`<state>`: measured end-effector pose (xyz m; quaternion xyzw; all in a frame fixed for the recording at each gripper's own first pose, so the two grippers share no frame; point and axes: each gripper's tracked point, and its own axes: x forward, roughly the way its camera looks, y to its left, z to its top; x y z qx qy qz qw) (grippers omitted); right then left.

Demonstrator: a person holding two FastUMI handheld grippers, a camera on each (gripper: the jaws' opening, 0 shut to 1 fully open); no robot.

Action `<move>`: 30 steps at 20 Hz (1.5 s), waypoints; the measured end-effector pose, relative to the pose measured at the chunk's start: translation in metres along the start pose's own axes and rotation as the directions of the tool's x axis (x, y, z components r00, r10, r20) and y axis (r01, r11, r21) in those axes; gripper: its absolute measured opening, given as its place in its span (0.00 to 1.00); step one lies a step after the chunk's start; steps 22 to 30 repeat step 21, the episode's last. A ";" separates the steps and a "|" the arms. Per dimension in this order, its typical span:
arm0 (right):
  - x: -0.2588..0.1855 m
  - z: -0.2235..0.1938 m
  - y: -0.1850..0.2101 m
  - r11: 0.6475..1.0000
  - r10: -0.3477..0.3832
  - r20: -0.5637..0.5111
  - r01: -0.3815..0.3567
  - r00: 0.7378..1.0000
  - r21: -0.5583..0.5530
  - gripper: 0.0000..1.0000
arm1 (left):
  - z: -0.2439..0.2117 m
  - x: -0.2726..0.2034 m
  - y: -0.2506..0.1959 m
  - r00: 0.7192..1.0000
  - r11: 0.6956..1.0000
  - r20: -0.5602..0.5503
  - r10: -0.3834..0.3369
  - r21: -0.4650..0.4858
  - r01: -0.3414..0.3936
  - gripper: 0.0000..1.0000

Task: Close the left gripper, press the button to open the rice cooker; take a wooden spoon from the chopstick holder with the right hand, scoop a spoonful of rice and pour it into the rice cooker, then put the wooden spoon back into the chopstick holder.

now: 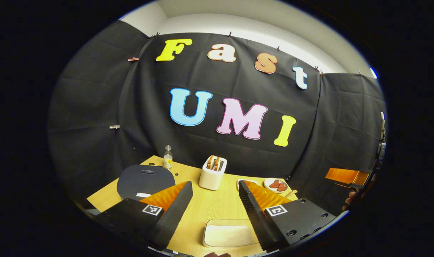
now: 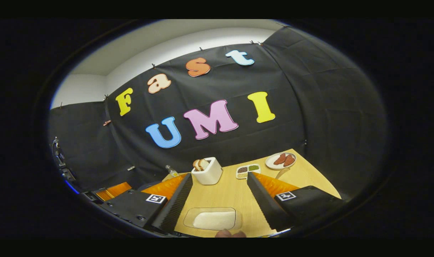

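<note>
Sitting rice (image 2: 214, 220) in tray (image 2: 188, 217)

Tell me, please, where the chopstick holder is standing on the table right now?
In the left gripper view the chopstick holder stands mid-table towards the back wall, right of the dark rice cooker and small bottle, left of the plate.

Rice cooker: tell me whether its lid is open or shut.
Shut. In the left gripper view the rice cooker shows its dark lid lying flat and its inside hidden; the open left gripper has not yet reached its button.

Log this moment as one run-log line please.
phase: start | left tongs: open, empty | right tongs: open, empty | rice cooker: closed | wooden spoons: in chopstick holder
</note>
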<state>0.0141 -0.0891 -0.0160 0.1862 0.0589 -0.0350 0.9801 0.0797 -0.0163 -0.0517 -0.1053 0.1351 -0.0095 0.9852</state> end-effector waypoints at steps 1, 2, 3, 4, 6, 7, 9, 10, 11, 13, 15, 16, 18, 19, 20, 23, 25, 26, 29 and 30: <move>-0.002 0.005 -0.005 1.000 0.015 0.006 -0.015 1.000 0.018 0.96 | 0.001 -0.005 -0.002 1.000 1.000 0.000 0.022 0.012 -0.022 0.90; -0.002 0.010 -0.009 0.999 0.027 0.013 -0.027 1.000 0.033 0.96 | 0.001 -0.010 -0.005 0.999 0.999 0.001 0.045 0.025 -0.045 0.90; -0.004 0.012 -0.014 0.998 0.034 0.015 -0.034 0.999 0.047 0.95 | 0.004 -0.016 -0.009 0.998 0.998 0.009 0.061 0.033 -0.061 0.90; -0.006 0.017 -0.018 0.998 0.035 0.024 -0.036 0.999 0.060 1.00 | 0.008 -0.021 -0.014 0.998 0.997 0.015 0.067 0.042 -0.068 0.90; -0.014 0.032 -0.018 0.996 0.039 0.059 -0.044 0.998 0.080 0.95 | 0.017 -0.029 -0.023 0.998 0.995 0.031 0.063 0.070 -0.065 0.90; -0.020 0.037 -0.016 0.996 0.040 0.079 -0.046 0.996 0.072 0.95 | 0.022 -0.030 -0.027 0.998 0.994 0.039 0.058 0.086 -0.061 0.90; -0.029 0.039 -0.014 0.999 0.034 0.104 -0.037 0.994 0.028 0.95 | 0.026 -0.031 -0.029 0.998 0.994 0.041 0.053 0.096 -0.057 0.90; -0.032 0.033 -0.004 0.999 0.052 0.088 -0.053 0.995 0.007 0.95 | 0.024 -0.033 -0.028 0.998 0.995 0.038 0.050 0.090 -0.053 0.95; -0.037 0.030 0.003 0.998 0.061 0.084 -0.059 0.995 -0.023 0.95 | 0.027 -0.034 -0.025 0.998 0.995 0.042 0.048 0.084 -0.051 0.90; -0.044 0.032 0.009 0.995 0.050 0.106 -0.040 0.993 -0.086 0.95 | 0.031 -0.040 -0.014 0.997 0.995 0.053 0.056 0.077 -0.060 0.90; -0.054 0.035 0.028 0.992 0.047 0.132 -0.032 0.990 -0.119 0.95 | 0.041 -0.049 -0.008 0.996 0.995 0.079 0.039 0.094 -0.046 0.90; -0.057 0.036 0.037 0.990 0.042 0.140 -0.023 0.989 -0.139 0.95 | 0.050 -0.052 -0.005 0.995 0.993 0.100 0.021 0.109 -0.032 0.90; -0.067 0.040 0.049 0.985 0.026 0.158 0.001 0.987 -0.172 0.95 | 0.059 -0.050 -0.001 0.994 0.993 0.105 -0.023 0.118 0.011 0.90; -0.068 0.048 0.058 0.981 0.022 0.182 0.013 0.983 -0.193 0.95 | 0.065 -0.049 -0.001 0.993 0.993 0.112 -0.048 0.111 0.036 0.86; -0.070 0.053 0.062 0.977 0.016 0.199 0.027 0.980 -0.213 0.95 | 0.071 -0.048 0.000 0.991 0.993 0.117 -0.066 0.103 0.054 0.91; -0.073 0.053 0.068 0.973 0.009 0.204 0.038 0.979 -0.227 0.95 | 0.074 -0.048 0.002 0.990 0.994 0.119 -0.076 0.091 0.066 0.91; -0.073 0.053 0.068 0.973 0.009 0.204 0.038 0.979 -0.227 0.95 | 0.074 -0.048 0.002 0.990 0.994 0.119 -0.076 0.091 0.066 0.91; -0.073 0.053 0.068 0.973 0.009 0.204 0.038 0.979 -0.227 0.95 | 0.074 -0.048 0.002 0.990 0.994 0.119 -0.076 0.091 0.066 0.91; -0.073 0.053 0.068 0.973 0.009 0.204 0.038 0.979 -0.227 0.95 | 0.074 -0.048 0.002 0.990 0.994 0.119 -0.076 0.091 0.066 0.91; -0.073 0.053 0.068 0.973 0.009 0.204 0.038 0.979 -0.227 0.95 | 0.074 -0.048 0.002 0.990 0.994 0.119 -0.076 0.091 0.066 0.91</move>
